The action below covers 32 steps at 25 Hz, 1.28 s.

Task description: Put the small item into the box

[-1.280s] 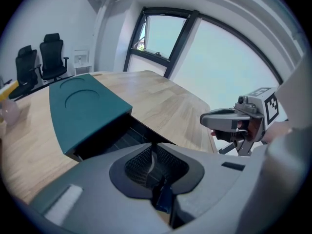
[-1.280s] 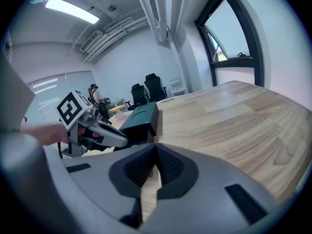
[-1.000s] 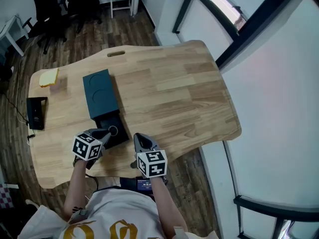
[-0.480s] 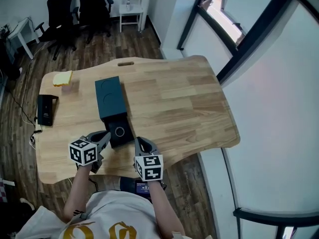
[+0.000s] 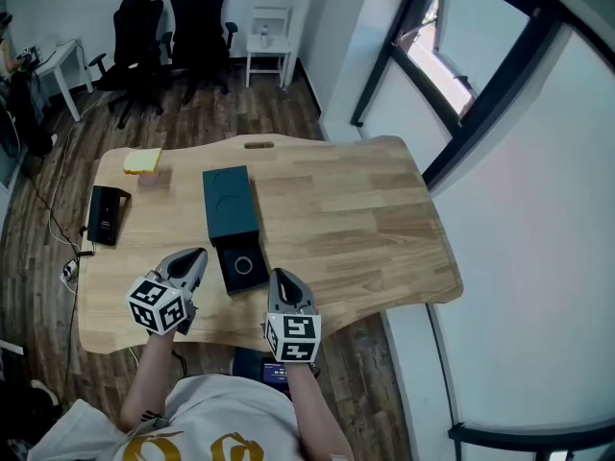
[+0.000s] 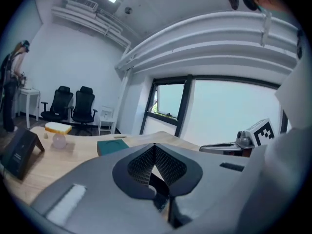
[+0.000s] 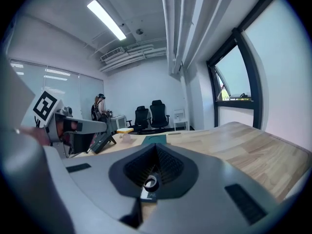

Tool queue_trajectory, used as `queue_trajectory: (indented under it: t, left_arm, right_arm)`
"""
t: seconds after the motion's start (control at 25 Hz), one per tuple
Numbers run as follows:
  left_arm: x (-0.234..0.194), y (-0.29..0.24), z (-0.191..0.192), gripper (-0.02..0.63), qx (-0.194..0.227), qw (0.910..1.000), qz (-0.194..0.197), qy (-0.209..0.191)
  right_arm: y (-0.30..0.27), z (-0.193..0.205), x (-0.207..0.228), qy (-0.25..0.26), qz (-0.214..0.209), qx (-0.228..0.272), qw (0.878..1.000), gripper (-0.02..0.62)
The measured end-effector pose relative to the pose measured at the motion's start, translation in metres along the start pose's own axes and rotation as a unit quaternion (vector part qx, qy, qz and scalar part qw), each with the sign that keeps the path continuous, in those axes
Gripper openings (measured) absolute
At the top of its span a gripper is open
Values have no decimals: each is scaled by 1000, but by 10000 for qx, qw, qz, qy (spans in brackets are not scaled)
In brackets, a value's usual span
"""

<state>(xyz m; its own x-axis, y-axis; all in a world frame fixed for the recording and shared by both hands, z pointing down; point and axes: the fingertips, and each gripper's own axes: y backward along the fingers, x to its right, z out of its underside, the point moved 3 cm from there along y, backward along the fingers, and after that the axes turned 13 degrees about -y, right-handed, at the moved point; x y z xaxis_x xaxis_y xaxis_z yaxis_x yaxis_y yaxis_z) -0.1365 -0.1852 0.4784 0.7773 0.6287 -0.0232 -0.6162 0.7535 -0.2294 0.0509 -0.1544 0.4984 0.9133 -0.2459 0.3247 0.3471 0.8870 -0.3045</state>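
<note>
A black box (image 5: 241,268) lies open near the table's front edge, with a small ring-shaped item (image 5: 243,265) inside it. Its dark teal lid (image 5: 229,205) lies flat just behind it, also visible as the teal lid (image 6: 112,146) and the teal lid (image 7: 155,140). My left gripper (image 5: 195,257) hangs left of the box, apart from it, jaws shut and empty (image 6: 155,145). My right gripper (image 5: 282,279) sits to the box's right, also shut and empty (image 7: 156,145). The ring (image 7: 150,183) shows through the hollow between the right jaws.
A black stand (image 5: 104,215), a yellow sponge (image 5: 142,160) and a small clear ball (image 5: 154,177) sit at the table's left back. Office chairs (image 5: 197,22) and a white side table (image 5: 266,38) stand behind. A window wall (image 5: 480,94) runs along the right.
Both grippers have drawn back toward the table's front edge, away from the box. The left gripper, close against the box a second ago, now stands apart from it.
</note>
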Motion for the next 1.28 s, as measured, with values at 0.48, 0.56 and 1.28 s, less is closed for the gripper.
queue_trajectory:
  t: [0.48, 0.56, 1.28]
  left_arm:
    - [7, 11, -5, 3, 75, 9998, -50, -194]
    - [7, 11, -4, 3, 70, 9998, -33, -194]
    - [3, 14, 4, 3, -1, 9999, 68, -84]
  right_arm:
    - [18, -13, -21, 292, -316, 116, 9990, 3]
    - [19, -14, -24, 333, -312, 169, 9988, 4]
    - [17, -3, -27, 329, -245, -17, 9992, 3]
